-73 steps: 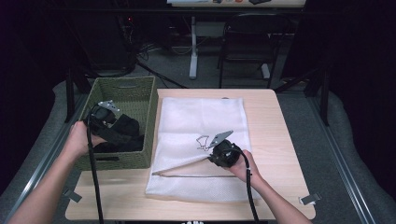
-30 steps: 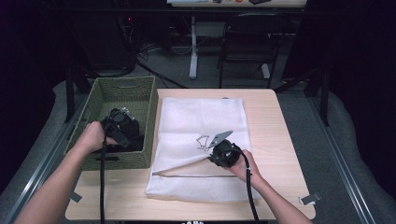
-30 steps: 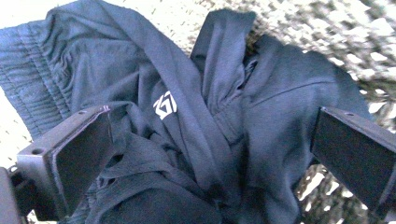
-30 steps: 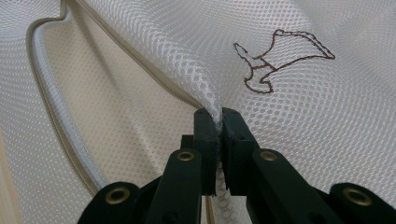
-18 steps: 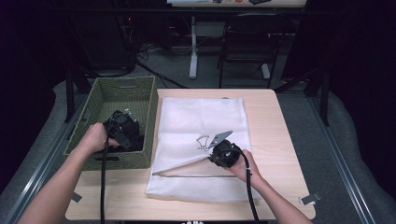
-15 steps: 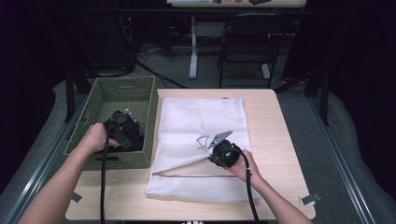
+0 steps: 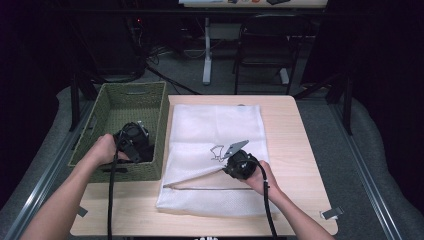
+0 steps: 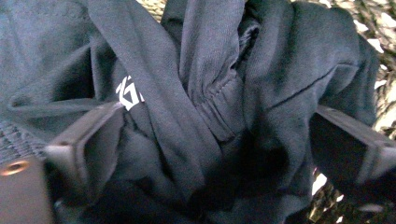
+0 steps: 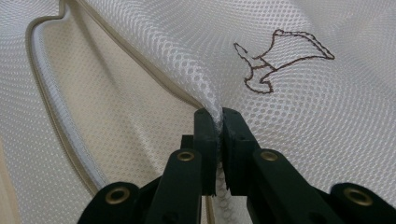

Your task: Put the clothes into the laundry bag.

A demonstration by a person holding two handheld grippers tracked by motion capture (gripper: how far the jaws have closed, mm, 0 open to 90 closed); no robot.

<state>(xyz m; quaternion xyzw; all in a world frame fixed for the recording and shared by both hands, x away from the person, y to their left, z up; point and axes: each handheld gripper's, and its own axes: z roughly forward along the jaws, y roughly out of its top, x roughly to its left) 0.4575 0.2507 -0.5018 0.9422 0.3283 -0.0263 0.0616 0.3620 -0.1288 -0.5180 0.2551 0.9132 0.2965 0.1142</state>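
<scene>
Dim room all around, light wooden table (image 7: 295,150) in the middle with bare wood along its right side. Starting at the left gripper (image 7: 131,141): it's down in the green woven basket (image 7: 114,105), and its jaws have just been closing in on the dark bunched-up garment (image 8: 210,93) between them, though still wide apart. Left gripper view shows a small white print (image 8: 128,93) on the fabric, too cut off to read, maybe letters. The right gripper (image 9: 218,122) is pinched tight on the open edge of the white mesh laundry bag (image 7: 215,125), lifting it so the mouth gapes. A brown stitched outline logo (image 9: 280,58) sits just past the jaws. Basket and bag sit side by side.
</scene>
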